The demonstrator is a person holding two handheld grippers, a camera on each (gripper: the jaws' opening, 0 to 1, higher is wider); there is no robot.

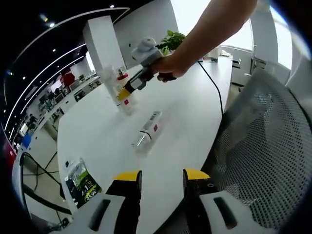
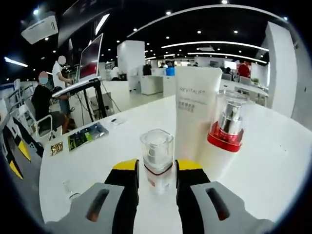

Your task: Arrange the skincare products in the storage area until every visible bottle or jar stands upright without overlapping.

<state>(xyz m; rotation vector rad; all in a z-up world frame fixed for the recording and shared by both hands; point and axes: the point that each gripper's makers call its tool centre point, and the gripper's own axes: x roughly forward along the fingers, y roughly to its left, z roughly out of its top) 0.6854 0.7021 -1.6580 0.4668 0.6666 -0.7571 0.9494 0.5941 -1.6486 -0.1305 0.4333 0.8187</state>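
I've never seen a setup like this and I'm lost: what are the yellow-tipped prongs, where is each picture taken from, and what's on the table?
The prongs are the jaws of two handheld grippers; a person holds one in each hand, and a fisheye camera rides on each.

In the left gripper view, the left gripper is open over the white table. A bottle lies on its side there, and a green packet sits near the edge. Farther off, a hand carries the right gripper.

In the right gripper view, the right gripper has its jaws around a small clear-capped bottle, standing upright. Behind stand a white tube and a red-collared pump bottle.
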